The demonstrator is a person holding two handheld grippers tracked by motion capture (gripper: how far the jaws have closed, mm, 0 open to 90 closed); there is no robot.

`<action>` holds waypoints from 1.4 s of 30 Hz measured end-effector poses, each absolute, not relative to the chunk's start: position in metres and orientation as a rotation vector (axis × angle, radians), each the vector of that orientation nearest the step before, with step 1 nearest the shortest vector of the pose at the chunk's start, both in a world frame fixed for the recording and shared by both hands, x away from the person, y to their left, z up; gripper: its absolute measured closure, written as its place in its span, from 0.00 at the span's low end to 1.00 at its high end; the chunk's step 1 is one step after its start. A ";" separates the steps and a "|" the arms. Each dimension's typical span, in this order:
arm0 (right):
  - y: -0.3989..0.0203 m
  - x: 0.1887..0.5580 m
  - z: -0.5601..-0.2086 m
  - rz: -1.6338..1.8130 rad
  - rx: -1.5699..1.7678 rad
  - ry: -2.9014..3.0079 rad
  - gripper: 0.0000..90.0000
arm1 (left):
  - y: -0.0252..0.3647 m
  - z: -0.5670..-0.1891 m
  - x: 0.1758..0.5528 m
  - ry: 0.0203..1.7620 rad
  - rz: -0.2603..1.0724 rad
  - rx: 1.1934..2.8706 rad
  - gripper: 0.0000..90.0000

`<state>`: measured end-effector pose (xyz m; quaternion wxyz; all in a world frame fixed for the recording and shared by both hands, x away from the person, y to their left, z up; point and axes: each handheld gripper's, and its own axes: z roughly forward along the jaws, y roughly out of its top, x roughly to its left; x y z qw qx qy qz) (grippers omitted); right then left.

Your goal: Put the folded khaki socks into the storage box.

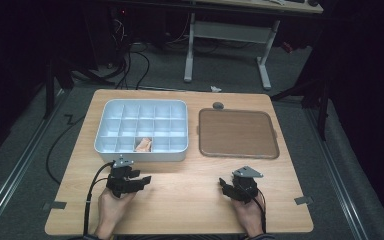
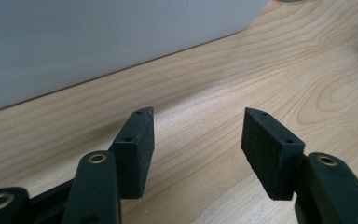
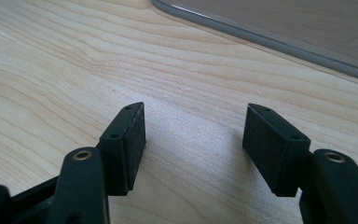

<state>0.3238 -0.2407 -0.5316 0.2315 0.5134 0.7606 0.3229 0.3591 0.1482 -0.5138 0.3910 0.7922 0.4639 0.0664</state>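
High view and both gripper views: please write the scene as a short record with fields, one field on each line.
table: light wooden top
divided box: pale grey, many compartments, at far left of table
item in box: one small peach-coloured object in a near-row compartment; what it is cannot be told
tray: brown, flat, right of the box, nothing on it
left hand-held gripper: open, nothing between the jaws, close to the box's near wall
right hand-held gripper: open, nothing between the jaws, near the tray's near edge

Left gripper (image 1: 142,181) and right gripper (image 1: 224,186) both held low in the hands, fingers (image 2: 137,149) spread wide, nothing between them.
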 end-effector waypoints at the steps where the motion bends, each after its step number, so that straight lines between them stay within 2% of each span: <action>1: -0.241 0.324 -0.532 0.887 1.410 2.090 0.44 | 0.148 -0.515 0.359 1.182 0.171 2.014 0.50; 24: -0.241 0.324 -0.532 0.887 1.413 2.091 0.44 | 0.139 -0.533 0.355 1.174 0.345 1.977 0.48; 42: -0.241 0.324 -0.532 0.887 1.413 2.091 0.44 | 0.128 -0.536 0.351 1.126 0.463 2.037 0.43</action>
